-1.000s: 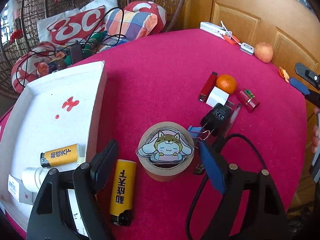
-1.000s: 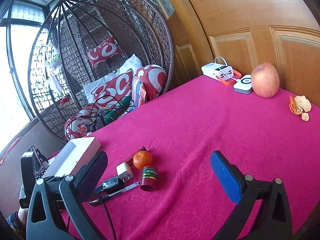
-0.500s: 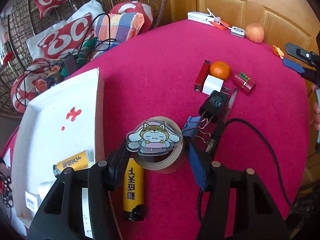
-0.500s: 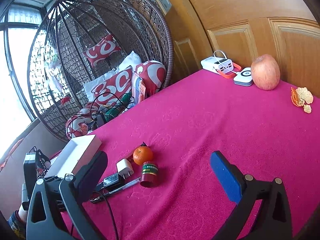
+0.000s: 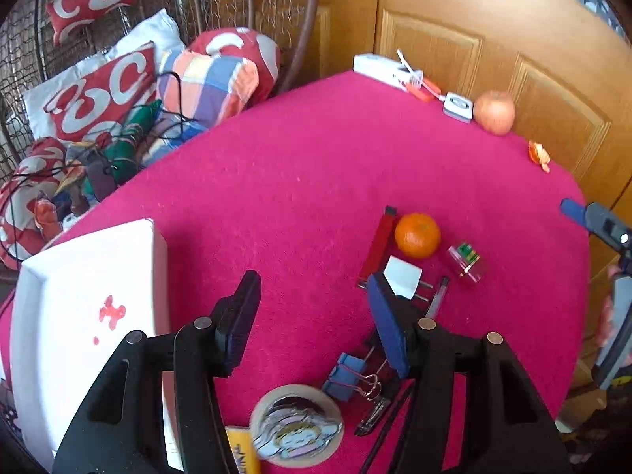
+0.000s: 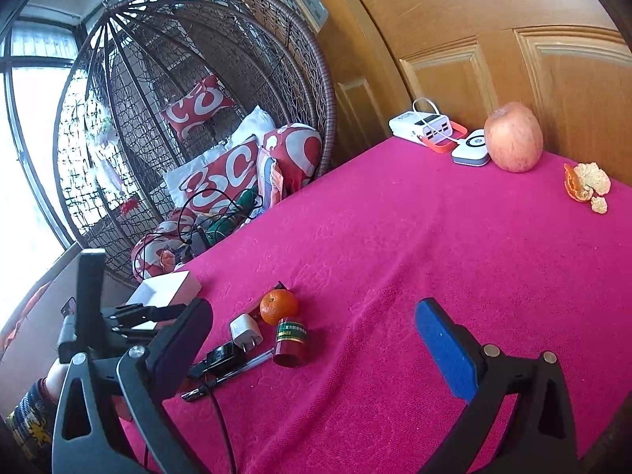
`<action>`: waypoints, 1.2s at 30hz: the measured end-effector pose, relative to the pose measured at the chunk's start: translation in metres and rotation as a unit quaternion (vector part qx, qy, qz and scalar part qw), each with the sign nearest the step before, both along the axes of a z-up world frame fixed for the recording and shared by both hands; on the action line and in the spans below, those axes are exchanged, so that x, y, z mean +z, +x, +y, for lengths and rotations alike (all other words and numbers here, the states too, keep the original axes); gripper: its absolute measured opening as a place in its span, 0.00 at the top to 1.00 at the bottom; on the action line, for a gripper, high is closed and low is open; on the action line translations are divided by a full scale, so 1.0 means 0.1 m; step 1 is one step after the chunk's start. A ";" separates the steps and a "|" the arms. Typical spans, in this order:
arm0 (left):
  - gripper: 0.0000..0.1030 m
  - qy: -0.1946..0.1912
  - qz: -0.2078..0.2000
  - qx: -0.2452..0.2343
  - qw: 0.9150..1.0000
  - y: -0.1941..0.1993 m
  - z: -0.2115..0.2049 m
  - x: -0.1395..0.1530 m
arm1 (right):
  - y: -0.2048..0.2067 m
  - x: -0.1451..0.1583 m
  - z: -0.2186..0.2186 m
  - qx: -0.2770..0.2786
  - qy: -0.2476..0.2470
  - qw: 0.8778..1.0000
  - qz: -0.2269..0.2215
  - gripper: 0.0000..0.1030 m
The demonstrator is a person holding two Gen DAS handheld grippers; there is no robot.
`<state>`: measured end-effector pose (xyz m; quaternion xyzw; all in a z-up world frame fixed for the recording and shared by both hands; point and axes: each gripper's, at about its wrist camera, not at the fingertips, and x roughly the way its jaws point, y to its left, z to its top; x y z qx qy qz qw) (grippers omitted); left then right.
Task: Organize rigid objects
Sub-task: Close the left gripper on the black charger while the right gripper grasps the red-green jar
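My left gripper (image 5: 312, 322) hangs above the pink tablecloth with its jaws half apart and nothing between the pads. Just below and behind its fingers lies the tape roll (image 5: 296, 426) with a cartoon sticker on top. A yellow lighter (image 5: 243, 450) sits next to the roll, and blue binder clips (image 5: 345, 371) lie to its right. The white box (image 5: 79, 316) is on the left. My right gripper (image 6: 314, 316) is open and empty over bare cloth. Left of it are an orange (image 6: 278, 306), a small red jar (image 6: 290, 341), a white plug (image 6: 245, 331) and a black charger (image 6: 221, 355).
An apple (image 6: 513, 138), orange peel (image 6: 586, 185) and a white power bank (image 6: 422, 126) lie along the far edge by the wooden door. A wicker hanging chair (image 6: 197, 118) full of cushions stands beyond the table's left side. A red flat case (image 5: 377, 249) lies by the orange.
My left gripper's jaws narrowed around the tape roll, then the gripper rose and swung forward without it; the roll now sits at the view's bottom edge. The right gripper barely moved.
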<state>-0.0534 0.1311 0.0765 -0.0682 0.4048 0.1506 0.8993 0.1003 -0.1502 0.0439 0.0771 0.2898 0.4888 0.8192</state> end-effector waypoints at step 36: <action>0.44 0.078 0.194 -0.142 0.967 0.58 -0.63 -0.61 | 0.04 -0.49 0.89 0.125 -0.186 0.974 -0.012 0.72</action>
